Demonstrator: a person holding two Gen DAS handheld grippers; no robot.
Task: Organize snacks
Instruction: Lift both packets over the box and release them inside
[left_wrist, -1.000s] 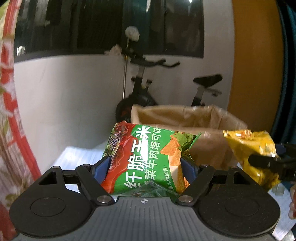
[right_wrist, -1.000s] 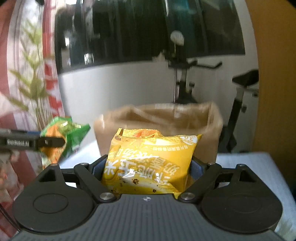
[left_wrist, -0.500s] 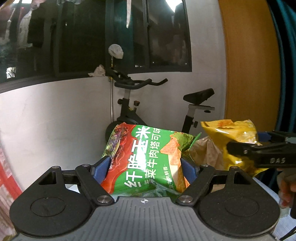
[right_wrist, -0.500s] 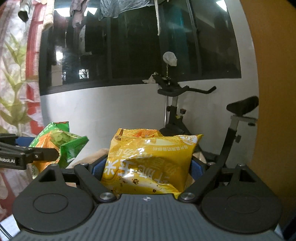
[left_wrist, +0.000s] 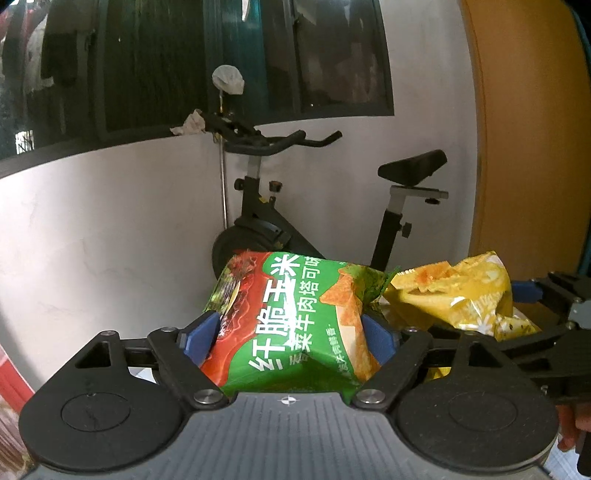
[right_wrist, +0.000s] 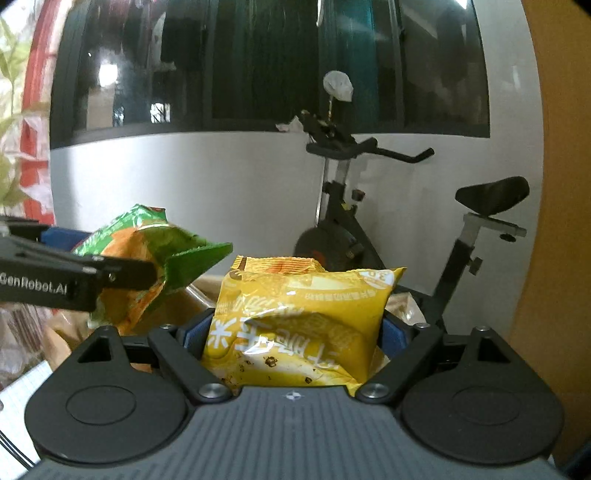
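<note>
Two snack bags gripped side by side in front of an exercise bike

The green snack bag (left_wrist: 291, 325) is pinched between the blue pads of the left gripper (left_wrist: 290, 334) at lower centre, though the jaws are easing open. The yellow snack bag (right_wrist: 303, 328) is clamped the same way in the right gripper (right_wrist: 295, 332), also lower centre, with the exercise bike (right_wrist: 388, 221) seen behind by the white wall.

Brown bag (right_wrist: 207, 291) mostly hidden

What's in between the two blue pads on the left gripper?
A green and red corn chip bag fills the gap. The left gripper has its blue pads pressed on the bag's sides. The left wrist view shows it.
</note>
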